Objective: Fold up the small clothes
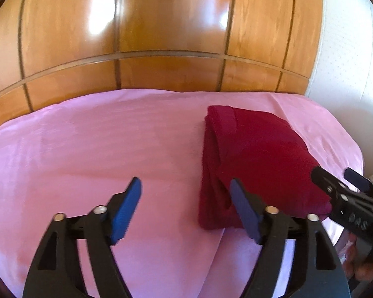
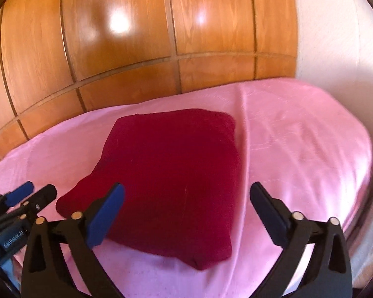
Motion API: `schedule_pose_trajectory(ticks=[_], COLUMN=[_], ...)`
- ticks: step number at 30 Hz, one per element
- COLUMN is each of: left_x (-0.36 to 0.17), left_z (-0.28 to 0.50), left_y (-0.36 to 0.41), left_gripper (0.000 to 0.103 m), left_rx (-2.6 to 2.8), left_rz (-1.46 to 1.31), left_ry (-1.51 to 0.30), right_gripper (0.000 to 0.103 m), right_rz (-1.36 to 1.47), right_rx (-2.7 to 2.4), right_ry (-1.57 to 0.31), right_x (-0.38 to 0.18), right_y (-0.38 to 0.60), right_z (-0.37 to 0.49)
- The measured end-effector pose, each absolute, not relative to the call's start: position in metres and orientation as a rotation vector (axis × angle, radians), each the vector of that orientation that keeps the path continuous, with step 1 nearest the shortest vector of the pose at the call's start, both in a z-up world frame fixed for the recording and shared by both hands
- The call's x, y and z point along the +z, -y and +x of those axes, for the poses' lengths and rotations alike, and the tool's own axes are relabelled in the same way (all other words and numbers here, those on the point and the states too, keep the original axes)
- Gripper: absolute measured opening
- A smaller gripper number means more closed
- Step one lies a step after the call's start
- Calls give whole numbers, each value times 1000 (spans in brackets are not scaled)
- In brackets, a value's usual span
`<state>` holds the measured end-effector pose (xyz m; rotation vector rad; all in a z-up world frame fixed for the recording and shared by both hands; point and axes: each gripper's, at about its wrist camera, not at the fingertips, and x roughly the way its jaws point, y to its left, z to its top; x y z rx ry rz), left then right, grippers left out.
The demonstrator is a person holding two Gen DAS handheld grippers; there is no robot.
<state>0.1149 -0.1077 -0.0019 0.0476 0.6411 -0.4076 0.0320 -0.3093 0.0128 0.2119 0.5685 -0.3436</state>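
Observation:
A dark red garment [image 2: 176,178] lies folded into a thick rectangle on the pink sheet [image 2: 298,134]. In the right wrist view my right gripper [image 2: 186,193] stands wide open just above its near edge, pads apart from the cloth. The left wrist view shows the same garment [image 1: 256,154] to the right, layered folds along its left side. My left gripper [image 1: 186,186] is open over the sheet, its right finger [image 1: 243,208] in front of the garment's near left corner, nothing between the pads. Each gripper shows at the edge of the other's view: the right gripper [image 1: 335,173], the left gripper [image 2: 37,188].
Glossy wooden panelled doors [image 1: 161,24] rise behind the bed's far edge. A pale wall [image 1: 348,62] stands at the right. The sheet [image 1: 74,154] left of the garment is bare. A person's hand [image 1: 355,260] shows at the lower right of the left wrist view.

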Motion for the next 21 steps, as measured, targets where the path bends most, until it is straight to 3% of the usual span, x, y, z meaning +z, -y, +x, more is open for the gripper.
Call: schedule_pose_trajectory(ticks=[3, 9, 21], left_x=[0, 4, 9], left_z=[107, 97, 86], left_y=[101, 93, 87], left_gripper=[78, 93, 99], left_rx=[-382, -339, -300], left_rz=[52, 44, 45], left_ry=[-630, -604, -585], right_gripper=[101, 101, 101], right_rz=[211, 203, 185], right_rx=[-368, -397, -390], right_ry=[-557, -519, -516], right_x=[16, 20, 21], right_y=[302, 296, 288], right_z=[21, 8, 3])
